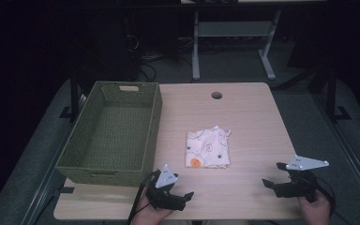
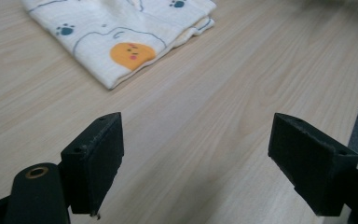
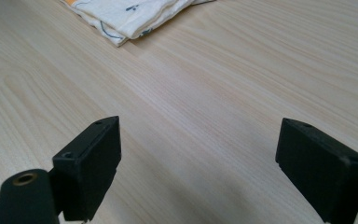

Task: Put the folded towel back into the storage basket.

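Tools [image 1: 180, 187], cloth [image 1: 208, 148], probably empty basket [image 1: 77, 161]

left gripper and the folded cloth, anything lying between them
Nothing: in the left gripper view, only bare table lies between the open left gripper and the folded cloth.

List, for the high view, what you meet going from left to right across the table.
Green woven basket → left gripper → folded patterned cloth → right gripper.
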